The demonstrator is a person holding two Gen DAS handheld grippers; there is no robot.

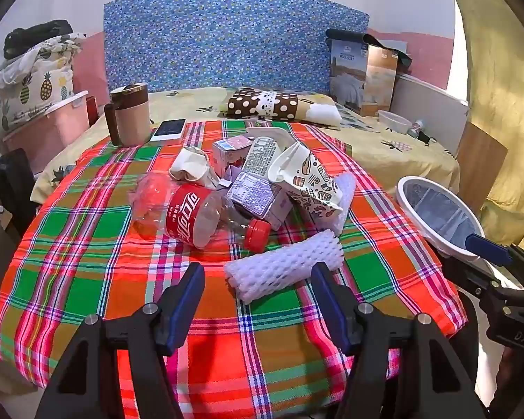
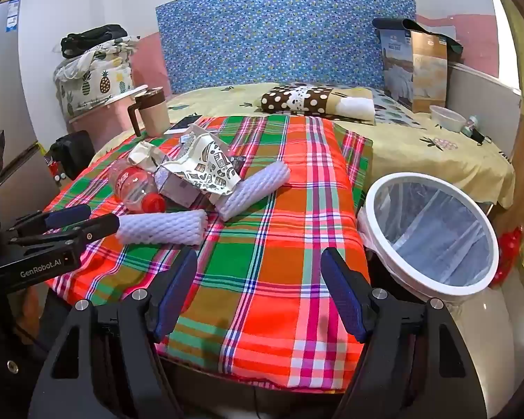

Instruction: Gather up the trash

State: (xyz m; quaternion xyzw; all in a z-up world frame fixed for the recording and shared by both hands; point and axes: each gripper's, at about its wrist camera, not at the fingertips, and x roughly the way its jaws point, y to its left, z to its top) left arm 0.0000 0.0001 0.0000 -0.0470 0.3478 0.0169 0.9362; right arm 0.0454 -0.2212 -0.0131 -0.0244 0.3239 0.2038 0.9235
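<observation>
Through the left wrist view I see my left tongs [image 1: 258, 279] spread wide with nothing in them, hanging over the plaid cloth [image 1: 70, 262]. The nearest foam fruit net [image 1: 286, 269] lies just ahead, partly between the tips but untouched. Beyond it sits the rest of the pile: a crushed cola bottle [image 1: 195, 216], a purple carton [image 1: 258, 197], a patterned paper cup [image 1: 311, 181] and a second foam net [image 1: 346, 202] behind the cup. The lined bin [image 1: 436, 216] stands off to the right of these tongs.

In the right wrist view my right tongs [image 2: 260, 279] are also fully apart and empty, over bare cloth. The whole trash heap lies ahead and to their left, where the left tongs [image 2: 87, 220] reach toward the near foam net [image 2: 164, 228]. The bin [image 2: 433, 230] is just to the right of the right tongs, its liner looking empty, though I can't see its very bottom.

By my reading, collection has barely begun: every piece is on the bed, nothing is in the bin, and the near foam net looks like the first pickup.
</observation>
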